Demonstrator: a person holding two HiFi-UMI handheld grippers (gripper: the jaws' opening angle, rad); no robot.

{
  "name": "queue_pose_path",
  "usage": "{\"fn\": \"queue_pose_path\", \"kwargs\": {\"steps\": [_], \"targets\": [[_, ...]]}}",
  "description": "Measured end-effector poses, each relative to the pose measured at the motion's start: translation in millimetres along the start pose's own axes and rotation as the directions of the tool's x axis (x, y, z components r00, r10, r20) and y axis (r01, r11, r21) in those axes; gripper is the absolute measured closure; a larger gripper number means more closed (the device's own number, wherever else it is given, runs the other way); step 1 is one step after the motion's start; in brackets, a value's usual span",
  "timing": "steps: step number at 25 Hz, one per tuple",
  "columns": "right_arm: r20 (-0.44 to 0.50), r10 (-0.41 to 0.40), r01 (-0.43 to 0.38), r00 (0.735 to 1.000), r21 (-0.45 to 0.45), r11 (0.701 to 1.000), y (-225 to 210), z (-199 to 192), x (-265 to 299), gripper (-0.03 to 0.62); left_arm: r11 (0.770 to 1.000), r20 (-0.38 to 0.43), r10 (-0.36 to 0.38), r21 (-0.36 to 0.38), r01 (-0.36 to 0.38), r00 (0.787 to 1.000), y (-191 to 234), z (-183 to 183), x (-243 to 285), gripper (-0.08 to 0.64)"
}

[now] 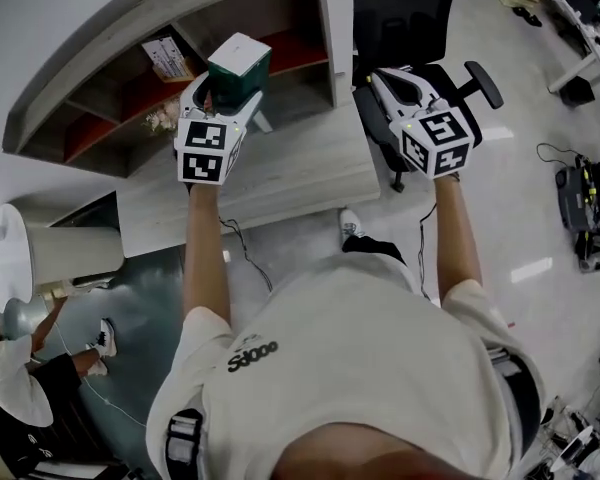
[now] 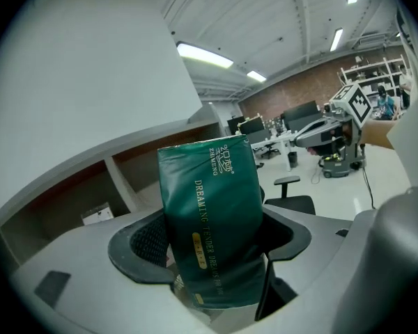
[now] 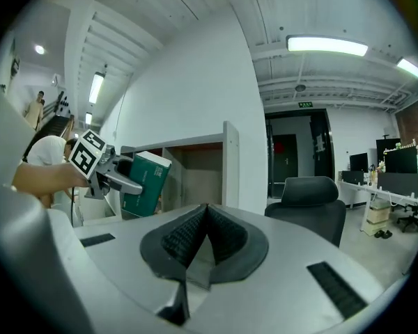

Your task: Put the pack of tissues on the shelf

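A dark green pack of tissues [image 2: 212, 221] with gold print stands upright between the black pads of my left gripper [image 2: 216, 245], which is shut on it. In the head view the pack of tissues [image 1: 238, 70] is held above the desk, just in front of the shelf [image 1: 140, 88], with the left gripper [image 1: 225, 96] below it. The right gripper view shows the pack of tissues [image 3: 146, 183] at the left, before the shelf [image 3: 195, 169]. My right gripper [image 3: 197, 245] is shut with nothing in it. In the head view the right gripper [image 1: 395, 78] hangs over the black chair.
A grey-topped desk [image 1: 280, 173] stands under the shelf. The shelf holds a small box [image 1: 165, 58] on its upper left level. A black office chair [image 1: 410, 18] stands right of the desk. A white cylinder [image 1: 40, 258] and a seated person [image 1: 20, 368] are at the lower left.
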State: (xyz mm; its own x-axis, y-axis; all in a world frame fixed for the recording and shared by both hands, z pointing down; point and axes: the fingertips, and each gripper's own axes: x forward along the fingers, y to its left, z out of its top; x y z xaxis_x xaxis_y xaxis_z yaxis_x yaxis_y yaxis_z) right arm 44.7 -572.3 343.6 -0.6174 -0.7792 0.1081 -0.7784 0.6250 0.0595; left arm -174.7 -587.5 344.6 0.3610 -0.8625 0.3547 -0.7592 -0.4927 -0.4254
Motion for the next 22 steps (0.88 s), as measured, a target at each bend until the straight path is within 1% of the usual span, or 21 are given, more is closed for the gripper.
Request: {"fn": "queue_pose_path", "kwargs": {"steps": [3,7,11,12,13,15,19,22], "targets": [[-0.029,0.039,-0.038,0.999,0.033,0.999,-21.8,-7.9,22.2,0.586,0.994,-0.062,0.023,0.107,-0.017,0.998,8.2,0.3,38.8,0.186],[-0.071,0.070,-0.067,0.995,0.050,0.997,-45.2,-25.7,45.2,0.586,0.973,-0.131,0.052,0.230,-0.021,0.990,12.1,-2.4,83.5,0.186],[-0.103,0.086,-0.081,0.991,0.055,0.995,-63.1,-42.7,64.9,0.586,0.964,-0.172,0.065,0.264,-0.017,0.983,15.6,-10.3,115.9,0.186],[-0.106,0.088,-0.082,0.991,0.058,0.995,-67.8,-46.1,69.4,0.587,0.958,-0.187,0.073,0.285,-0.017,0.980,16.2,-12.7,123.1,0.186],[-0.107,0.089,-0.082,0.990,0.063,0.995,-72.5,-49.2,73.4,0.586,0.949,-0.202,0.085,0.315,-0.018,0.976,16.6,-15.2,130.1,0.186],[-0.107,0.091,-0.083,0.990,0.077,0.994,-81.3,-55.0,80.4,0.586,0.922,-0.227,0.118,0.386,-0.022,0.967,17.9,-18.2,142.8,0.186],[-0.103,0.108,-0.096,0.989,0.110,0.989,-92.7,-67.9,90.1,0.586,0.851,-0.264,0.175,0.526,-0.011,0.948,15.8,-21.1,161.4,0.186],[-0.102,0.126,-0.112,0.987,0.130,0.985,-96.2,-76.2,98.7,0.586,0.799,-0.271,0.204,0.602,0.000,0.941,9.8,-24.9,171.7,0.184]]}}
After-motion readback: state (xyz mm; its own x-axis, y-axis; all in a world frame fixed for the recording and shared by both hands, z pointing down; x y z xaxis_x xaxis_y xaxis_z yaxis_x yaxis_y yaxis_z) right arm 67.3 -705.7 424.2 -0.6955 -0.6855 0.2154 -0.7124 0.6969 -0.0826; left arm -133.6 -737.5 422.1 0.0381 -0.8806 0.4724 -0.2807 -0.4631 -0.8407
